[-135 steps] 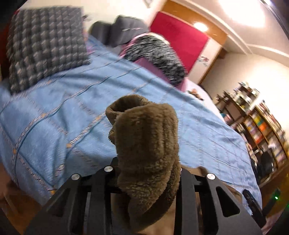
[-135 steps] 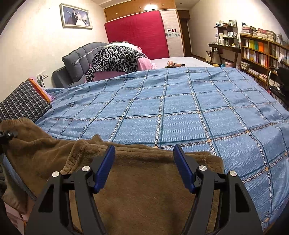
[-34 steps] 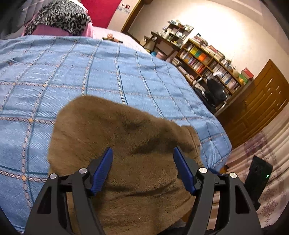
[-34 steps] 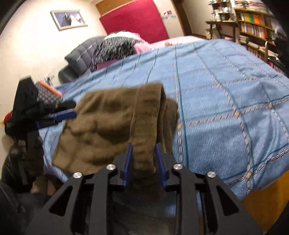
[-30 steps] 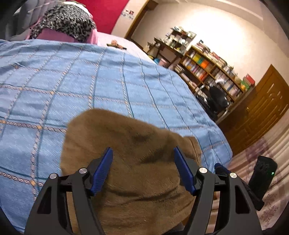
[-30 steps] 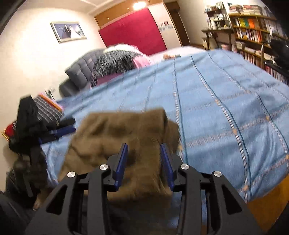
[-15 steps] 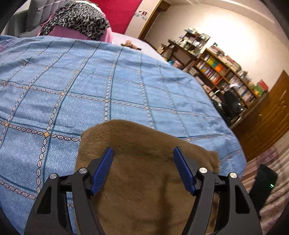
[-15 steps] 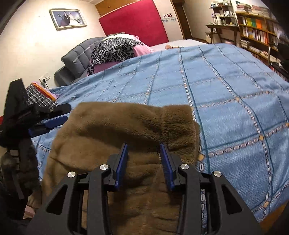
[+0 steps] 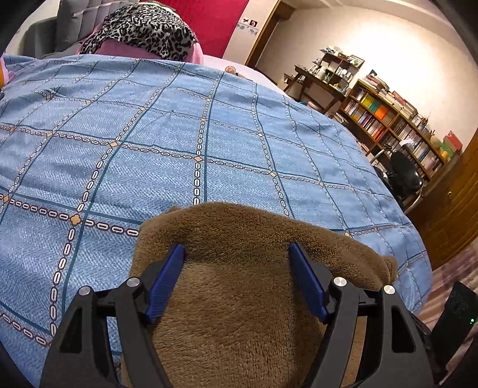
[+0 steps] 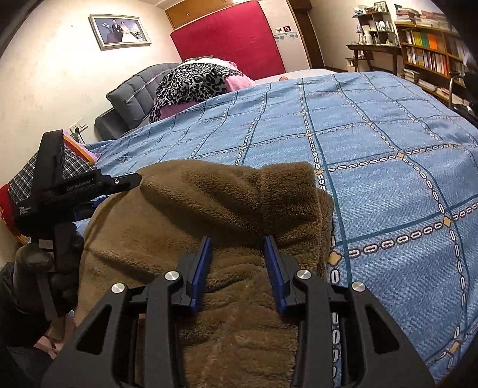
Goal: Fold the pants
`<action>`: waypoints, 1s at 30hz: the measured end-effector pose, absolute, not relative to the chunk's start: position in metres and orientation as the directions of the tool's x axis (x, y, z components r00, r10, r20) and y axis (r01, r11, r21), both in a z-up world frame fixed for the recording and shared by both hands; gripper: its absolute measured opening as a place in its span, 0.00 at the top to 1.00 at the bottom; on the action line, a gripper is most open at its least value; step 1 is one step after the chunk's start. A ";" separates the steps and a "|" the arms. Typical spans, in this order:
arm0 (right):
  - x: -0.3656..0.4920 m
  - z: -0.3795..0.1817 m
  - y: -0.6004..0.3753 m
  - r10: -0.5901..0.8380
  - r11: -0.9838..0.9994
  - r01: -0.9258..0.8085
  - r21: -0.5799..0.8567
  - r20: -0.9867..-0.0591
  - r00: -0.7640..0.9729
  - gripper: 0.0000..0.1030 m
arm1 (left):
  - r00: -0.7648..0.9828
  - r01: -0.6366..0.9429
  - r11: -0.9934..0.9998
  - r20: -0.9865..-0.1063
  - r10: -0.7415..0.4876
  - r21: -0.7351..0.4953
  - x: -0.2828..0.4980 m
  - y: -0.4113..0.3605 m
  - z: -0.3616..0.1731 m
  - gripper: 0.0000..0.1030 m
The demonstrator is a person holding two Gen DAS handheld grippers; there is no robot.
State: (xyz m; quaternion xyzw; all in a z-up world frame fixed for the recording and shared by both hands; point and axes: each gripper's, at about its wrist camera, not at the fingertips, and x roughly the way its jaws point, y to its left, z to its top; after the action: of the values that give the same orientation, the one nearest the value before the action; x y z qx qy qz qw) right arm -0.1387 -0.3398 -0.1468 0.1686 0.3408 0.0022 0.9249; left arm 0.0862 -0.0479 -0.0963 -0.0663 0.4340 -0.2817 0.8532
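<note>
Left wrist view: my left gripper (image 9: 236, 262) stands wide, its blue pads (image 9: 165, 280) clear of the cloth on either side, and its jaws have just been opening further; the brown fleece pants (image 9: 248, 286) lie between and beneath them, not pinched. The pants rest on the near edge of the blue checked bedspread (image 9: 185, 140), their far folded edge at 12 o'clock from my fingers. A leopard-print blanket (image 9: 146, 27) sits at 11 o'clock at the head of the bed, a bookshelf (image 9: 397, 125) at 2 o'clock, and a black office chair (image 9: 404, 174) below it. Right wrist view: my right gripper (image 10: 237, 250) is set narrow, its pads (image 10: 201, 268) pressing a raised ridge of the pants (image 10: 194, 215) between them. The pants spread from 9 to 1 o'clock, folded over on the bedspread (image 10: 373, 155). My left gripper (image 10: 119, 191) shows at 9 o'clock, at the pants' left edge. A framed photograph (image 10: 121, 29) hangs at 11 o'clock.
</note>
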 end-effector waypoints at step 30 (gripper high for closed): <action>-0.183 -0.111 -0.362 0.076 0.906 0.205 0.370 -0.619 0.781 0.40 | 0.442 0.338 0.849 -0.728 -0.525 -0.407 0.064 0.015 -0.070 0.16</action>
State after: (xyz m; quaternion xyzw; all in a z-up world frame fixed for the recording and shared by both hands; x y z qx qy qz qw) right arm -0.1827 -0.3615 -0.1106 0.2140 0.3288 -0.0350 0.9192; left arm 0.0640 0.0149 -0.0703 -0.1010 0.4623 -0.2558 0.8430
